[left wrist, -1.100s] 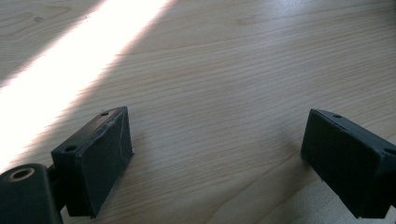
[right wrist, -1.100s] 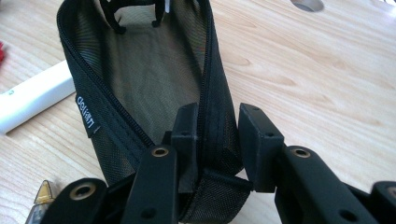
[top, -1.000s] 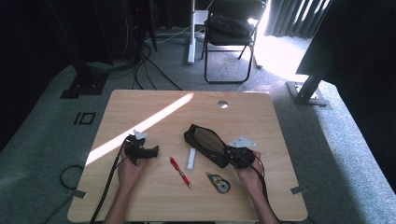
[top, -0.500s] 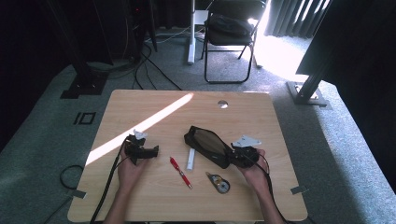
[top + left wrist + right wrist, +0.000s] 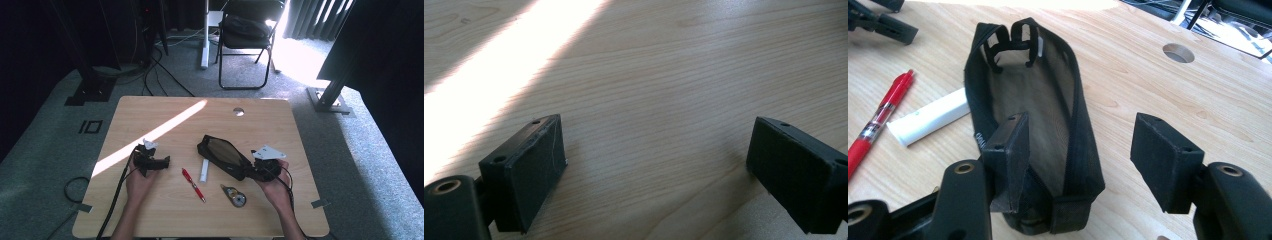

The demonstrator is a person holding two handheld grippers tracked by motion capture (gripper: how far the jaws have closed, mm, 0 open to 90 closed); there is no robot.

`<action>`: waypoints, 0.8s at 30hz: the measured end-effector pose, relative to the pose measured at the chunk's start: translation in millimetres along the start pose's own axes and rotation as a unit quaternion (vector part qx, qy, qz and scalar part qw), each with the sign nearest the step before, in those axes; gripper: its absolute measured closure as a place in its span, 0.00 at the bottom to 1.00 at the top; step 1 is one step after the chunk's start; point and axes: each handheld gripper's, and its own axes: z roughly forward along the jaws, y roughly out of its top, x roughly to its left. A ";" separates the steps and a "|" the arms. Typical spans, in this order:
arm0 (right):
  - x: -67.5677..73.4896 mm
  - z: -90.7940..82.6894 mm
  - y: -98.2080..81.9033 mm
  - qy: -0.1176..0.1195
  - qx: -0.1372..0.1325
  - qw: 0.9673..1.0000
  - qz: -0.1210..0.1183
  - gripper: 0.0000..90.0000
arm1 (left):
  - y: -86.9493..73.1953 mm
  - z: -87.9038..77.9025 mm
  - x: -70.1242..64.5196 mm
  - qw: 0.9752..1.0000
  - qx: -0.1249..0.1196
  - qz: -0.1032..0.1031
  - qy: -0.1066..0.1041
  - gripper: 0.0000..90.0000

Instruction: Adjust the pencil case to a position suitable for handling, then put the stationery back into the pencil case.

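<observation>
Both tongs, left tongs (image 5: pixel 654 170) and right tongs (image 5: pixel 1088 160), gape; the right, just opening, straddle the black mesh pouch (image 5: pixel 1038 115), which could snag and drag.

High view overhead, gripper views close, sharing table (image 5: pixel 150 120)

I see a red pen (image 5: pixel 193 185) beside a white tube (image 5: pixel 204 170) on the table (image 5: pixel 165 107). A tape roll (image 5: pixel 235 196) lies right of that pen; a folding chair (image 5: pixel 245 30) stands beyond the table.

Black two-finger grippers (image 5: pixel 162 162), grey three-cornered top plates, trailing black cables
</observation>
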 end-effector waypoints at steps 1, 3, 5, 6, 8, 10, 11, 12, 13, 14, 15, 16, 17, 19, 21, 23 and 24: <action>1.0 -1.0 0.0 0.000 0.001 1.000 -0.001 0.44 | 0.0 0.0 0.0 1.000 0.000 0.000 0.000 0.10; 2.6 -4.6 0.3 0.001 0.000 1.000 -0.002 0.44 | 0.0 0.0 0.0 1.000 0.000 0.000 0.000 0.10; 4.5 -9.6 0.6 0.003 -0.002 1.000 -0.001 0.43 | 0.0 -0.1 0.0 1.000 0.000 0.000 0.000 0.10; 4.8 -11.2 0.5 0.004 -0.002 1.000 -0.002 0.43 | -0.1 -0.1 -0.2 1.000 0.000 0.000 0.000 0.10; 6.4 -14.7 0.2 0.007 -0.004 1.000 -0.004 0.43 | 0.0 -0.1 -0.1 1.000 0.000 0.000 0.000 0.10; 8.6 -17.3 0.0 0.007 -0.006 1.000 -0.006 0.42 | -0.1 -0.1 -0.2 1.000 0.000 0.000 0.000 0.10; 9.7 -18.7 -0.3 0.008 -0.006 1.000 -0.008 0.42 | -0.1 -0.1 -0.2 1.000 0.000 0.000 0.000 0.10; 10.5 -19.3 -0.5 0.009 -0.007 1.000 -0.009 0.42 | -0.1 -0.1 -0.2 1.000 0.000 -0.001 0.000 0.10; 11.7 -19.9 -0.9 0.010 -0.008 1.000 -0.010 0.42 | -0.1 -0.1 -0.2 1.000 0.000 0.000 0.000 0.10; 13.3 -20.4 -1.4 0.012 -0.008 1.000 -0.012 0.42 | -0.1 -0.1 -0.2 1.000 0.000 -0.001 0.000 0.10; 14.2 -20.7 -1.8 0.014 -0.008 1.000 -0.014 0.42 | -0.1 -0.1 -0.2 1.000 0.000 -0.001 0.000 0.10; 15.4 -21.0 -2.4 0.015 -0.007 1.000 -0.016 0.42 | -0.1 -0.1 -0.2 1.000 0.000 0.000 0.000 0.10; 16.8 -21.2 -3.1 0.017 -0.007 1.000 -0.016 0.42 | -0.1 -0.1 -0.2 1.000 0.000 -0.001 0.000 0.10; 20.1 -21.6 -5.2 0.020 -0.007 1.000 -0.017 0.42 | -0.1 -0.1 -0.3 1.000 0.000 -0.001 0.000 0.10; 23.5 -21.7 -7.9 0.022 -0.006 1.000 -0.019 0.42 | -0.1 -0.1 -0.3 1.000 0.000 -0.001 0.000 0.10; 26.6 -21.5 -10.7 0.025 -0.005 0.999 -0.024 0.41 | -0.1 -0.1 -0.3 1.000 0.000 -0.001 0.000 0.10; 28.1 -21.7 -12.1 0.027 -0.003 0.999 -0.027 0.40 | -0.1 -0.1 -0.3 1.000 0.000 -0.001 0.000 0.10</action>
